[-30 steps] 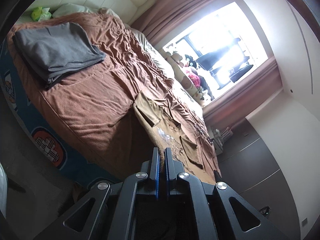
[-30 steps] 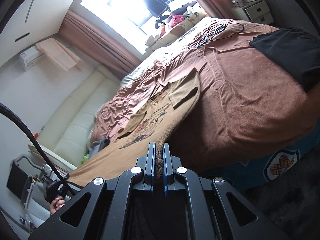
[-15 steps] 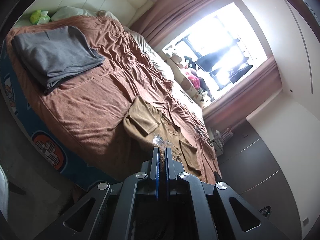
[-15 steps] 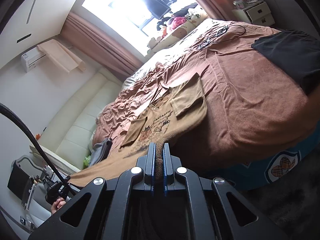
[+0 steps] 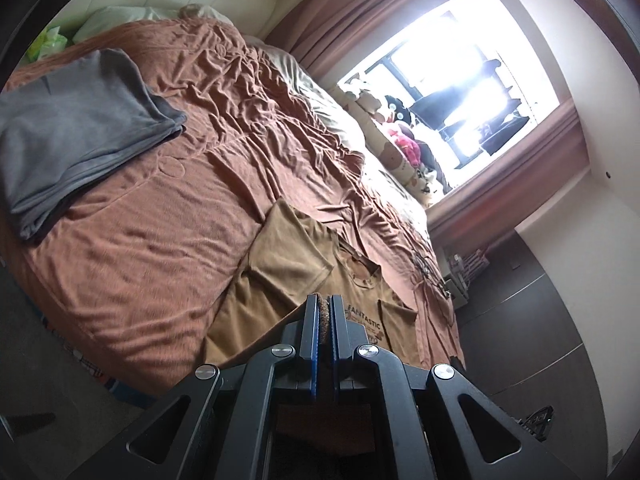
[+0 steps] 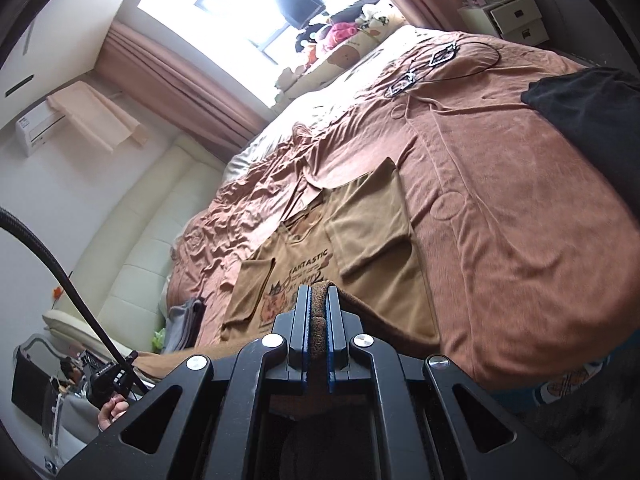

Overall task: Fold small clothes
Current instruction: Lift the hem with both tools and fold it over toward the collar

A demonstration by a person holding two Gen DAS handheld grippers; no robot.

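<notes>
Left tongs (image 5: 325,305): we see two flat black fingers (image 5: 308,330) lined with blue pads, set on a black frame. Four round silver screws (image 5: 283,350) sit across the frame, and triangular cut-outs open its outer arms. Right tongs (image 6: 318,297): we find the same build, black fingers (image 6: 300,320), blue pad edges, four silver screws (image 6: 273,339) and triangular openings. At the lower left of the right view, a hand (image 6: 113,409) closes on a black handle, from which a thick black cable (image 6: 60,272) arcs upward.
</notes>
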